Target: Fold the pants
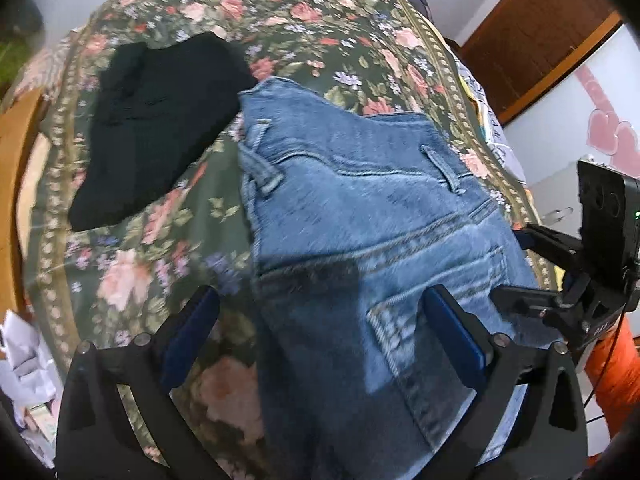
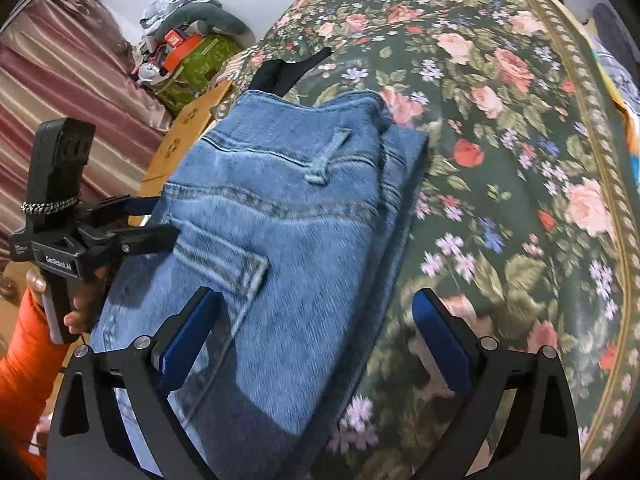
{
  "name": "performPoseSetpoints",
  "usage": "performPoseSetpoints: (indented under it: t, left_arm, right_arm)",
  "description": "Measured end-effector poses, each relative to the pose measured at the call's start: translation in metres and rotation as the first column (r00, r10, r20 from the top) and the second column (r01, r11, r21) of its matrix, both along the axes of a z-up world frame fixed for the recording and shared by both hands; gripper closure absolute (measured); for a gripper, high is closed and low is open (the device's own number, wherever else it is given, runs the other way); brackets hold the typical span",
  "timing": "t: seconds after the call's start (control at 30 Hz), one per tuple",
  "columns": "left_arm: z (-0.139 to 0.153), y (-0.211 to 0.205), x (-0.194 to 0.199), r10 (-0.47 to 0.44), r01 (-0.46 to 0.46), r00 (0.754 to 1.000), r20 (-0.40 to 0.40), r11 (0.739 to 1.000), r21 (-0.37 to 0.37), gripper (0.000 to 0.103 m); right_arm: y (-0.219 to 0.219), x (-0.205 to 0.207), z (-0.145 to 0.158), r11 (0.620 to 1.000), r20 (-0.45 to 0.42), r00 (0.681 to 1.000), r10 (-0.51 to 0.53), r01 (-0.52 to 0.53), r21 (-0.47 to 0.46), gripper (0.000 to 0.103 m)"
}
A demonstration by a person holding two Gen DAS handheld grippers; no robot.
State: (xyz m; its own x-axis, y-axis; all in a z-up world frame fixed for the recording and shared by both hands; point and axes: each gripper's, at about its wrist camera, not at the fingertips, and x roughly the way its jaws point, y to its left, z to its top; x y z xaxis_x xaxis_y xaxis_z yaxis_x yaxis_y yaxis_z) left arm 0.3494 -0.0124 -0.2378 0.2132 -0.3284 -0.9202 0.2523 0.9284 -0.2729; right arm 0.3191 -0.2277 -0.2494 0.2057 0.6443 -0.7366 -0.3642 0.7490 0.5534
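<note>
Both tongs — left tongs (image 1: 320, 332), right tongs (image 2: 316, 332) — gape wide, holding nothing; pinch the jeans (image 1: 360, 200) edges between them evenly before folding.

Your left tool (image 1: 320, 320) and right tool (image 2: 316, 320) have black frames, blue pads, silver screws; your sleeves (image 2: 16, 364) are orange.

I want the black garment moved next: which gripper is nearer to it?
Left. The left gripper hangs over the jeans' edge facing the black garment; the right gripper is over their far edge.
</note>
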Motion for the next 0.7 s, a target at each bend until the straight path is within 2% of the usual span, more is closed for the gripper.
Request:
performPoseSetpoints:
  t: [0.07, 0.13, 0.2, 0.23, 0.27, 0.33, 0.43, 0.5, 0.57, 0.7]
  left_arm:
    - [-0.01, 0.001, 0.009, 0.005, -0.008, 0.999, -0.05, 0.998, -0.058, 0.0]
    - [-0.02, 0.005, 0.017, 0.016, -0.031, 0.993, -0.115, 0.991, -0.13, 0.0]
    - [-0.025, 0.007, 0.022, 0.028, -0.048, 0.991, -0.128, 0.986, -0.158, 0.001]
    - [-0.025, 0.006, 0.023, 0.034, -0.052, 0.993, -0.114, 0.986, -0.157, 0.007]
    - [-0.024, 0.003, 0.023, 0.033, -0.05, 0.993, -0.11, 0.986, -0.159, 0.015]
    - [-0.021, -0.002, 0.022, 0.025, -0.04, 0.995, -0.099, 0.987, -0.156, 0.024]
    - [-0.017, -0.005, 0.019, 0.028, -0.04, 0.996, -0.081, 0.989, -0.144, 0.031]
    - [-0.008, -0.006, 0.014, 0.016, -0.021, 0.999, -0.036, 0.991, -0.133, 0.038]
    - [0.002, -0.008, 0.009, 0.008, -0.008, 1.0, 0.003, 0.994, -0.112, 0.045]
    - [0.03, -0.014, -0.004, -0.026, 0.031, 0.995, 0.097, 0.998, -0.046, 0.049]
  right_arm:
    - [0.004, 0.004, -0.002, 1.0, -0.014, 1.0, 0.001, -0.001, 0.02, 0.008]
    - [0.009, 0.009, -0.004, 0.999, -0.022, 1.0, 0.009, -0.008, 0.041, 0.014]
    - [0.011, 0.015, -0.007, 0.999, -0.038, 0.999, 0.02, -0.018, 0.048, 0.016]
    - [0.012, 0.017, -0.008, 0.998, -0.043, 0.999, 0.023, -0.02, 0.051, 0.018]
    - [0.013, 0.021, -0.009, 0.999, -0.049, 0.999, 0.02, -0.018, 0.049, 0.023]
    - [0.012, 0.024, -0.01, 0.998, -0.064, 0.998, 0.015, -0.012, 0.055, 0.034]
    - [0.008, 0.027, -0.009, 0.998, -0.075, 0.997, 0.003, 0.001, 0.063, 0.052]
    - [0.005, 0.026, -0.005, 0.998, -0.062, 0.998, -0.015, 0.019, 0.059, 0.07]
    - [0.004, 0.021, 0.003, 0.998, -0.032, 0.999, -0.032, 0.034, 0.054, 0.075]
    - [0.011, 0.008, 0.026, 1.0, 0.07, 0.997, -0.022, 0.021, 0.01, 0.082]
